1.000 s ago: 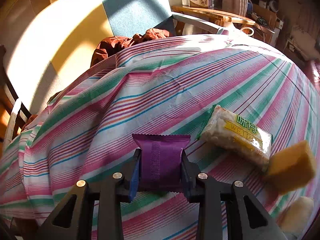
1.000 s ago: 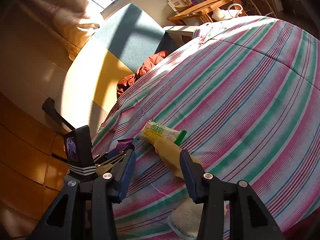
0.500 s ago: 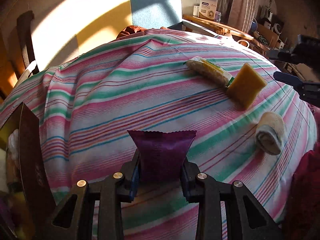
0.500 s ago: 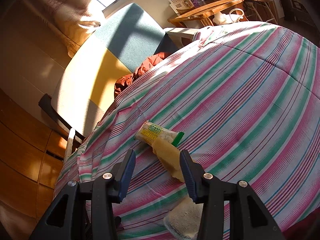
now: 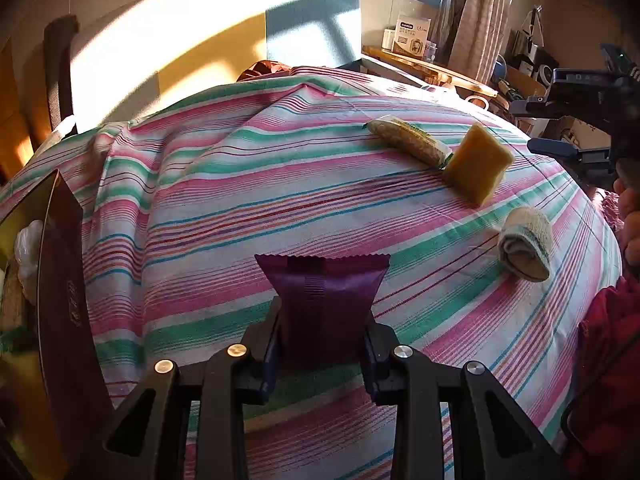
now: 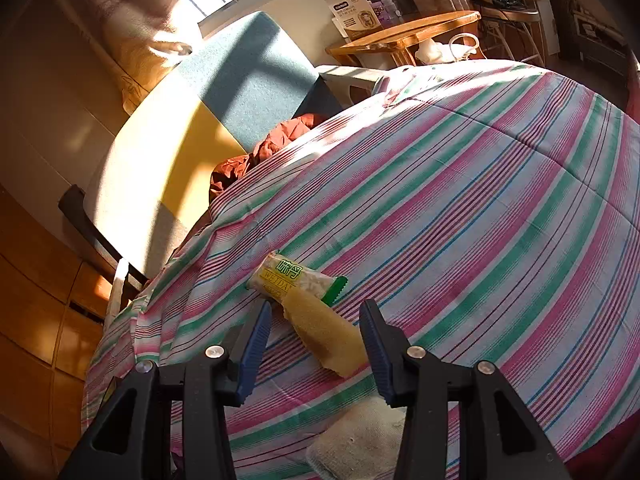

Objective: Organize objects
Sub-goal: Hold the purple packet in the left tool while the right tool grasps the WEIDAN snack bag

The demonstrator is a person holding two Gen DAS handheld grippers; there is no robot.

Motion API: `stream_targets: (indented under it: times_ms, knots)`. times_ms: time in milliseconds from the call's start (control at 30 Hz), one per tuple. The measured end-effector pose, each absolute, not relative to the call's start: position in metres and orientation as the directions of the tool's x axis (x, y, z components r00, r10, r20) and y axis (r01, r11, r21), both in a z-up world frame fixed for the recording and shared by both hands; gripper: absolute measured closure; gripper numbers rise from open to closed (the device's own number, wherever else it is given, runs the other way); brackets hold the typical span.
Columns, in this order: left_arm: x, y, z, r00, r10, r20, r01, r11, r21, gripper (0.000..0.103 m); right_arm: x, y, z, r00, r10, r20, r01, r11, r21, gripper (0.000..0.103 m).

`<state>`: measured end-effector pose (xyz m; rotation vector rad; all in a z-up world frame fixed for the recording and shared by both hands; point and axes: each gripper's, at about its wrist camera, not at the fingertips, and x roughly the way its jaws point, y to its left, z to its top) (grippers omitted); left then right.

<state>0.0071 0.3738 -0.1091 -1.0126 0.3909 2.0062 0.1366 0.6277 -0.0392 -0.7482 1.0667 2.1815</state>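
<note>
My left gripper (image 5: 322,334) is shut on a purple snack packet (image 5: 323,292) and holds it above the striped cloth (image 5: 240,216). Farther right on the cloth lie a rice-cracker packet (image 5: 408,143), a yellow sponge (image 5: 478,164) and a rolled beige towel (image 5: 525,243). My right gripper (image 6: 316,344) is open above the sponge (image 6: 324,334), its fingers either side of it and apart from it. The cracker packet (image 6: 298,282) lies just beyond and the towel (image 6: 360,440) just below. The right gripper also shows in the left wrist view (image 5: 560,148).
A dark maroon box (image 5: 60,300) with items inside stands at the left edge of the left wrist view. A padded headboard (image 5: 200,40) and a wooden side table (image 6: 404,38) with a carton are behind. A red-brown garment (image 6: 260,152) lies at the cloth's far edge.
My left gripper has swung left and back with the purple packet; the maroon box has come into view. The right gripper has barely moved and stays open over the sponge.
</note>
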Motion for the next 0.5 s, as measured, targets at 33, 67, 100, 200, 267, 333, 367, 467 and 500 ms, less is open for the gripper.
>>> stream_targets:
  times_ms: [33, 67, 100, 200, 267, 333, 367, 467, 500]
  knots:
    - [0.0078, 0.3742, -0.1095, -0.330, 0.542, -0.773, -0.795, -0.601, -0.082, 0.070, 0.1356, 0.6284, -0.0403, -0.664, 0.258, -0.702, -0.713, -0.502, 0.489, 0.057]
    - [0.0087, 0.3752, -0.1102, -0.334, 0.542, -0.771, -0.799, -0.597, -0.073, 0.070, 0.1348, 0.6290, -0.0415, -0.661, 0.255, -0.706, -0.715, -0.501, 0.488, 0.057]
    - [0.0093, 0.3760, -0.1106, -0.337, 0.542, -0.770, -0.801, -0.594, -0.067, 0.069, 0.1340, 0.6293, -0.0428, -0.655, 0.254, -0.712, -0.719, -0.500, 0.483, 0.057]
    - [0.0082, 0.3754, -0.1114, -0.335, 0.547, -0.767, -0.801, -0.594, -0.074, 0.069, 0.1319, 0.6284, -0.0444, -0.648, 0.249, -0.720, -0.720, -0.508, 0.473, 0.057]
    - [0.0072, 0.3747, -0.1120, -0.331, 0.552, -0.765, -0.801, -0.594, -0.082, 0.069, 0.1299, 0.6271, -0.0441, -0.644, 0.249, -0.723, -0.720, -0.516, 0.464, 0.057]
    - [0.0077, 0.3750, -0.1125, -0.335, 0.552, -0.764, -0.801, -0.593, -0.077, 0.069, 0.1289, 0.6268, -0.0445, -0.642, 0.248, -0.726, -0.721, -0.519, 0.460, 0.057]
    - [0.0082, 0.3754, -0.1128, -0.338, 0.551, -0.763, -0.802, -0.593, -0.073, 0.068, 0.1289, 0.6267, -0.0448, -0.641, 0.247, -0.727, -0.721, -0.518, 0.460, 0.057]
    - [0.0090, 0.3759, -0.1128, -0.343, 0.549, -0.762, -0.802, -0.594, -0.066, 0.068, 0.1298, 0.6266, -0.0447, -0.641, 0.248, -0.726, -0.722, -0.516, 0.461, 0.057]
    - [0.0089, 0.3752, -0.1132, -0.343, 0.550, -0.761, -0.802, -0.594, -0.067, 0.068, 0.1299, 0.6263, -0.0444, -0.642, 0.249, -0.725, -0.722, -0.516, 0.461, 0.057]
